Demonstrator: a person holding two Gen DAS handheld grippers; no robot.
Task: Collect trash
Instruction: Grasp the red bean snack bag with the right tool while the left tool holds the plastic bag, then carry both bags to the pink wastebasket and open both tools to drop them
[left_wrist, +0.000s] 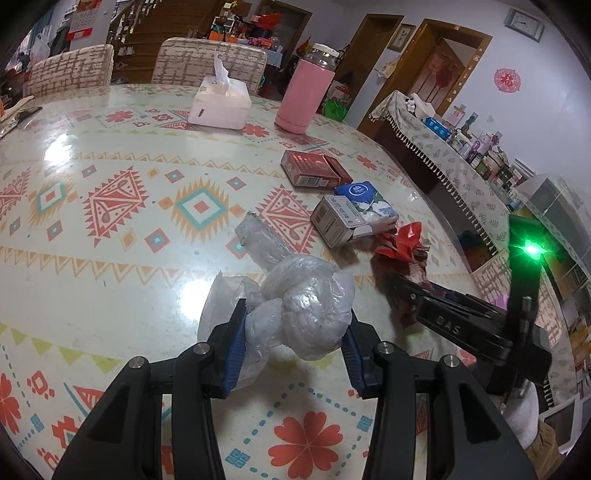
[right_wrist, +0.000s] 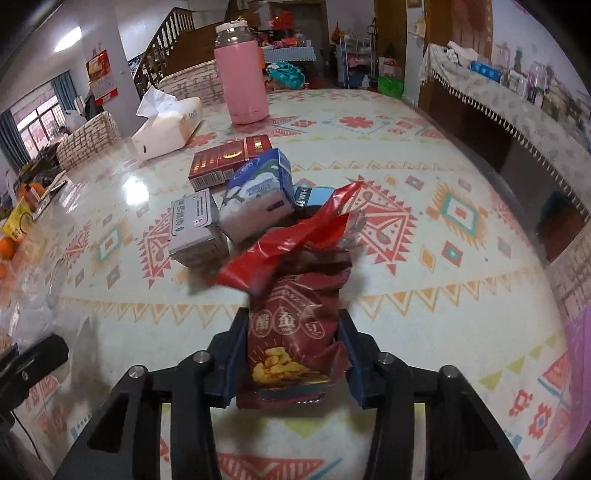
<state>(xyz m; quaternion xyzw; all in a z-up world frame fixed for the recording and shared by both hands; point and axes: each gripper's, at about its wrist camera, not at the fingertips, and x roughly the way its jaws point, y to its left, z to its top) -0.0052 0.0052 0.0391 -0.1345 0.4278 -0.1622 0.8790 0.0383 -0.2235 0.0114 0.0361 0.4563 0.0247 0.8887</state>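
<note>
Over patterned table (left_wrist: 110, 229) | left tongs (left_wrist: 295, 332) grasping crinkly clear bag (left_wrist: 306, 306) | right tongs (right_wrist: 291, 332) grasping glossy red wrapper (right_wrist: 295, 332)

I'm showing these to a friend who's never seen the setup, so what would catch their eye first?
Probably the two pieces of trash up front: a knotted clear plastic bag clamped in the left claw, and a red snack wrapper squeezed in the right claw. Behind them, a tall pink bottle stands at the far side of the bright patterned table, past a cluster of small boxes.
</note>
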